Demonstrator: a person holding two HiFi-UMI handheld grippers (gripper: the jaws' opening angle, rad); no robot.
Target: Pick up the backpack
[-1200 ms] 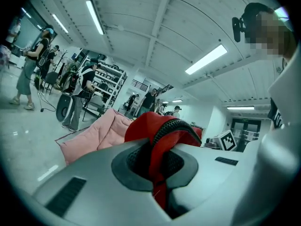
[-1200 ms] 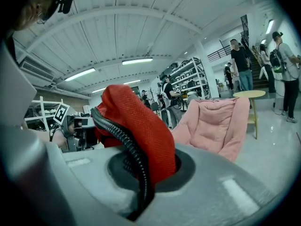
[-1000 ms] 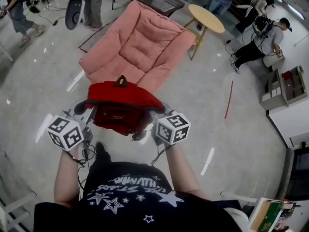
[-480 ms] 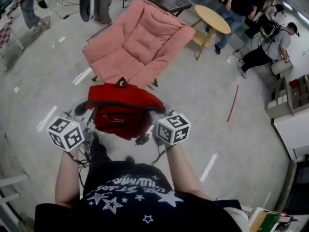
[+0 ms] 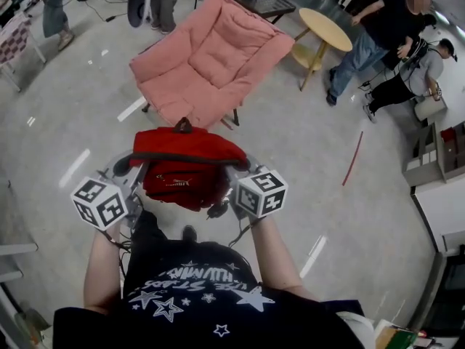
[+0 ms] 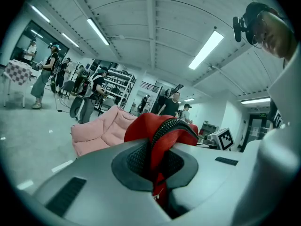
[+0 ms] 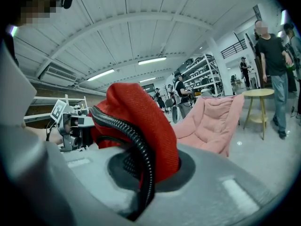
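The backpack point(image 5: 187, 167) is red, with a black loop handle at its top and black piping along its upper edge. It hangs between the two grippers, in front of the person's chest and above the floor point(image 5: 305, 151). No part of it rests on the pink chair point(image 5: 211, 60), which stands on the floor beyond it.

Left gripper point(image 5: 122, 171): the jaws are closed on the left end of the backpack. In the left gripper view, a fold of red fabric with a black ribbed edge point(image 6: 162, 128) rises out of the gap between the closed jaws.

Right gripper point(image 5: 238, 169): the jaws are closed on the right end of the backpack. In the right gripper view, red mesh fabric and a black ribbed cord point(image 7: 141, 149) are pinched between the jaws, and the left gripper shows at the far side of the bag.

Both marker cubes face upward in the head view, the left cube point(image 5: 98, 202) and the right cube point(image 5: 260, 193) level with each other on either side of the bag.

A round wooden table point(image 5: 325, 27) stands to the right of the chair. A standing person in a black shirt point(image 5: 378, 35) is just beside the table. A red line point(image 5: 354, 158) lies on the floor well to the right of the backpack.
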